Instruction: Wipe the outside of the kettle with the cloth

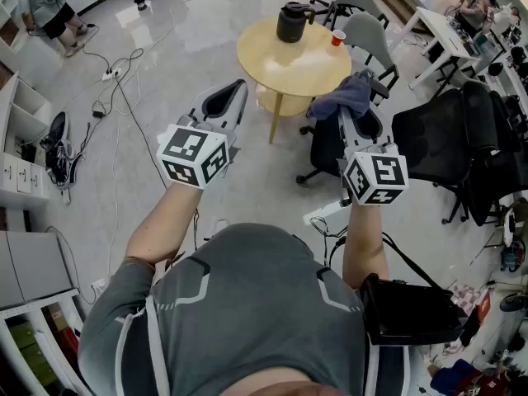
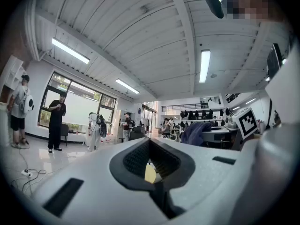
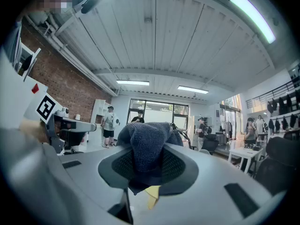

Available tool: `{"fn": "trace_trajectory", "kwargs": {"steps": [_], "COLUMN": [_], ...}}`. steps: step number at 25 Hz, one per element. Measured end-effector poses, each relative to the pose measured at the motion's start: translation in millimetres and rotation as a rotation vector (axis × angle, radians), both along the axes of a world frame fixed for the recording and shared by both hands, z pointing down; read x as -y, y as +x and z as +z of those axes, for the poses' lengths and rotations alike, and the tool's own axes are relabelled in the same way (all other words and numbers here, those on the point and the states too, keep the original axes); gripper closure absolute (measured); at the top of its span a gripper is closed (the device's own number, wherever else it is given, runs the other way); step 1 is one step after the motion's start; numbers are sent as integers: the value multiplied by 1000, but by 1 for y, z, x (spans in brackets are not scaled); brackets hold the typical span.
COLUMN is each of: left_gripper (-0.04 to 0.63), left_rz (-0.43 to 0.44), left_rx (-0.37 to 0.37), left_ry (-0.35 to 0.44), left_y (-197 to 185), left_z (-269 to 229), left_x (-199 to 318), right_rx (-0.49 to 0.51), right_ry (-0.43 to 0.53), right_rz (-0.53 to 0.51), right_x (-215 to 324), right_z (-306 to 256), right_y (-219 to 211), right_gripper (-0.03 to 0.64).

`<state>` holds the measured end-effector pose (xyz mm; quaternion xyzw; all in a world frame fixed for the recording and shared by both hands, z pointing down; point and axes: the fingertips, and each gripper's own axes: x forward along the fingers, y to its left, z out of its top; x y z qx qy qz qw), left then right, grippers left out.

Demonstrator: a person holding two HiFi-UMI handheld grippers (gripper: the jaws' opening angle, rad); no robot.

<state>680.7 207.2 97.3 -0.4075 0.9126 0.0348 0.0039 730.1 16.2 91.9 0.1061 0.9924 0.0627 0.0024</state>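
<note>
— Glossy pale floor (image 1: 165, 48) of an open workroom, cables trailing across it, and far off a round pale wooden table (image 1: 272, 64). What stage is the job at?

— The approach, by my reading. A person stands well back from the table, both tongs held up in front. No wiping has begun: nothing touches the squat black kettle (image 1: 291, 23).

— Where does the kettle sit?

— Upright on the table's far left part, with a small red cup (image 1: 337, 37) apart to its right, near the rim. Grey office chairs (image 1: 363, 31) crowd the table's right side.

— And the cloth?

— The blue-grey towelling cloth (image 1: 338, 99) is pinched in the right gripper (image 1: 365, 97), bunched over the jaw tips and spilling to the left. The right gripper view shows it wedged between the pads. The left gripper (image 1: 238, 91) has its jaws together, with nothing in them.

— What does the next move call for?

— Closing the distance to the table, most likely, then laying the cloth against the kettle's side. The free left gripper could steady the kettle so it does not slide across the smooth top.

— How does the kettle look?

— Dark and rounded, with a part jutting to its right, handle or spout. It is too small from here to say which, or whether the surface is dirty.
</note>
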Motion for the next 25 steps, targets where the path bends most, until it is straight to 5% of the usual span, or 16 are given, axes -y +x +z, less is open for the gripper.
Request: {"fn": "trace_trajectory", "kwargs": {"steps": [25], "left_gripper": [588], "left_rz": [-48], "left_rx": [-22], "left_ry": [-59], "left_y": [-12], "left_z": [23], "left_x": [71], "right_rx": [8], "right_ry": [-80], "right_rz": [-81], "right_x": [72], "right_z": [23], "right_y": [-9], "right_gripper": [492]}}
